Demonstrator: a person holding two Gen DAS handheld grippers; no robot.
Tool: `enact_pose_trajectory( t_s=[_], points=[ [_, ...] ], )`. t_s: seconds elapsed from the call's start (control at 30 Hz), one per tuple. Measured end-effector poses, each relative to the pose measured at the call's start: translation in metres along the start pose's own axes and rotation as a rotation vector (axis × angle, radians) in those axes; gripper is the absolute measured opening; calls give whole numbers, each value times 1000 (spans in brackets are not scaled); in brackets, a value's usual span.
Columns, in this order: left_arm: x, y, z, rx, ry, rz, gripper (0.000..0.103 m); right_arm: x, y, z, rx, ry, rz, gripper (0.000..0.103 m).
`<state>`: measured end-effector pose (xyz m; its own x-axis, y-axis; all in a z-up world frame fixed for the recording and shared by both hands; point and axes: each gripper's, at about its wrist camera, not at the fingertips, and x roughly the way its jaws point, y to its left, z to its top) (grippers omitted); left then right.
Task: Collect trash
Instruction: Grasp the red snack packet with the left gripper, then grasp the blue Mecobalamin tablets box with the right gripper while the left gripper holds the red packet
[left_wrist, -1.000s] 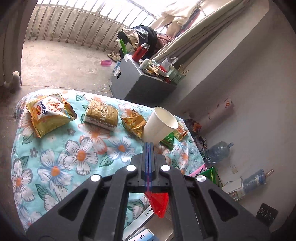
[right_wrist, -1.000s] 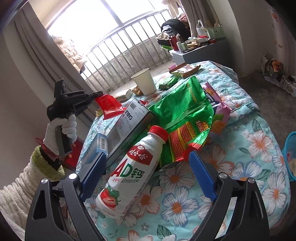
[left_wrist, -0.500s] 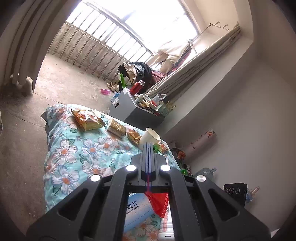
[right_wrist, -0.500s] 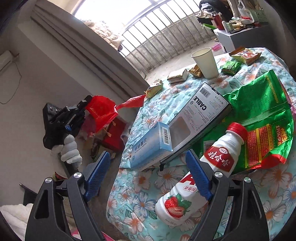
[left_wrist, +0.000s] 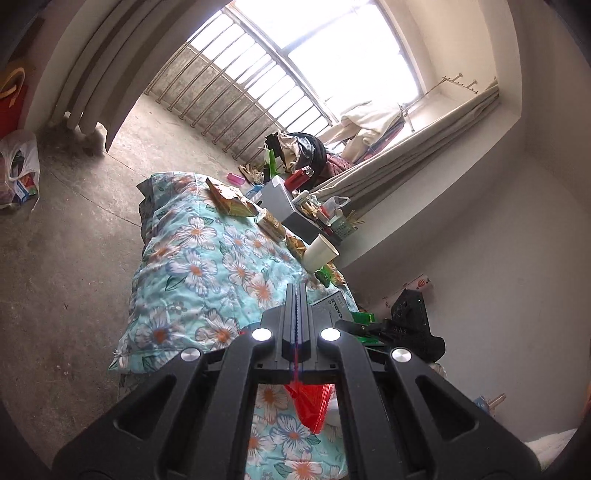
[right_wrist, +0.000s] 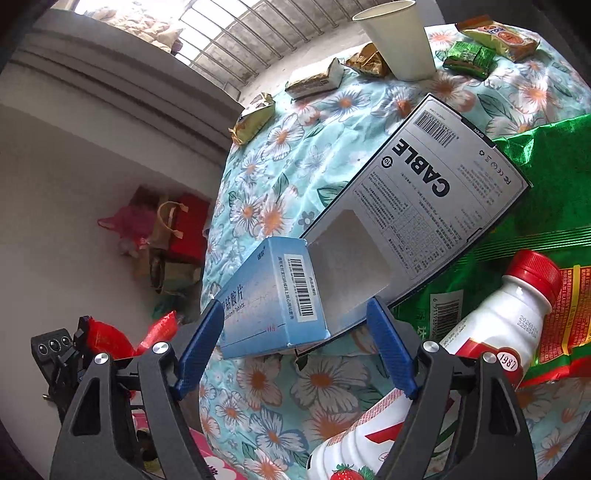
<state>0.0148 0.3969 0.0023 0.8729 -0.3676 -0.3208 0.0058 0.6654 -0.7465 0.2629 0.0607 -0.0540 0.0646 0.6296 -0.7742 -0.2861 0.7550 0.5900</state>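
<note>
My left gripper (left_wrist: 297, 295) is shut on a red plastic bag (left_wrist: 310, 406), which hangs under its fingers off the near end of the floral-cloth table (left_wrist: 192, 266). From the right wrist, the same bag (right_wrist: 107, 339) shows at lower left. My right gripper (right_wrist: 295, 343) points down over a light blue tablet box (right_wrist: 273, 299). Its jaws are closing with the box between the blue pads (right_wrist: 201, 347), which do not press on it. Beside it lie a grey cable box (right_wrist: 436, 184), a white bottle with a red cap (right_wrist: 498, 332) and a green crisp bag (right_wrist: 554, 177).
A paper cup (right_wrist: 399, 40) and several snack packets (right_wrist: 314, 79) sit farther along the table. Bags stand on the floor by the wall (right_wrist: 166, 236). A grey cabinet (left_wrist: 288, 206) with clutter is beyond the table, and a white plastic bag (left_wrist: 18, 166) lies on the concrete floor.
The left gripper has drawn back from the table with the red bag, so more of the room shows. The right gripper has swung from over the bottle to over the blue box, its jaws narrowing.
</note>
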Motion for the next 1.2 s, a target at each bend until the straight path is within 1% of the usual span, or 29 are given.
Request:
enact_pose_trajectory(
  t_s=[0.1, 0.27, 0.33, 0.47, 0.5, 0.6, 0.7, 0.73, 0.8, 0.93, 1.03, 1.1, 1.13, 1.2],
  points=[
    [8, 9, -16, -17, 42, 9, 0, 6, 4, 2, 15, 52, 27, 78],
    [31, 17, -36, -18, 98, 47, 0, 14, 6, 0, 14, 100, 29, 68],
    [40, 19, -39, -13, 116, 61, 0, 17, 8, 0, 8, 108, 21, 63],
    [58, 23, -41, -6, 153, 98, 0, 22, 9, 1, -13, 130, 8, 57],
    [61, 24, -41, -4, 160, 104, 0, 24, 10, 1, -18, 140, 13, 56],
    [78, 30, -43, -14, 184, 130, 0, 29, 9, -1, -16, 168, 33, 47],
    [94, 37, -47, -22, 207, 154, 0, 25, 9, -3, -29, 156, 60, 44],
    [98, 39, -48, -30, 217, 162, 0, 23, 10, -5, -30, 159, 84, 41],
    [105, 42, -50, -38, 234, 174, 0, 19, 12, -10, -42, 167, 126, 41],
    [108, 40, -49, -14, 232, 192, 0, 11, 21, -22, -87, 178, 197, 41],
    [106, 40, -47, -15, 232, 199, 0, 5, 29, -35, -97, 198, 273, 36],
    [103, 40, -47, -16, 231, 201, 0, 2, 34, -49, -113, 200, 279, 34],
    [102, 41, -47, -18, 232, 204, 0, 1, 36, -57, -117, 199, 278, 31],
    [99, 42, -47, -29, 229, 201, 0, 2, 39, -75, -123, 192, 266, 31]
  ],
)
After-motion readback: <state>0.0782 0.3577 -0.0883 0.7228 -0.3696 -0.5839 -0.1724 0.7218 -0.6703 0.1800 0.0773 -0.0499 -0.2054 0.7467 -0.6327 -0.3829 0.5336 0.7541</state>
